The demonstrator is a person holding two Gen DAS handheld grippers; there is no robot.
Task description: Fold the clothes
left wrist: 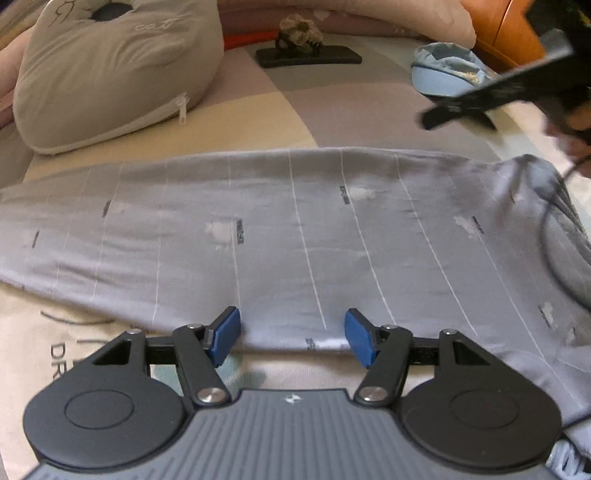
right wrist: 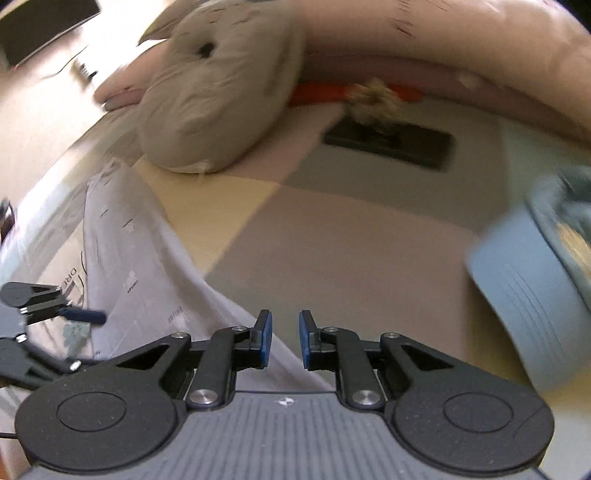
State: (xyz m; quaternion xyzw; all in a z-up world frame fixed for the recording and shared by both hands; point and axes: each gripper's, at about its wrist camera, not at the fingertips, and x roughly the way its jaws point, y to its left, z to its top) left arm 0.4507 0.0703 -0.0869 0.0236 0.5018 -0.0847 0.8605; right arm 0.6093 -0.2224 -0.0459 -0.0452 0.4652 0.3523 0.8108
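Note:
A grey garment with thin white stripes (left wrist: 295, 236) lies spread flat across the bed, its near hem towards me. My left gripper (left wrist: 292, 338) hovers open at that near hem, blue pads wide apart with nothing between them. My right gripper (right wrist: 284, 339) is over the garment's right end (right wrist: 147, 280), its pads a narrow gap apart and holding nothing. In the left wrist view, one blurred black finger (left wrist: 491, 92) of the right gripper shows at the upper right above the cloth. The left gripper (right wrist: 79, 339) appears at the left edge of the right wrist view.
A beige pillow (left wrist: 110, 74) lies at the back left. A black slab with a plush toy (left wrist: 306, 51) sits at the back middle, and a light blue cap (left wrist: 443, 74) at the right. Pink bedding (right wrist: 443, 48) and an orange cabinet (left wrist: 509, 33) border the far side.

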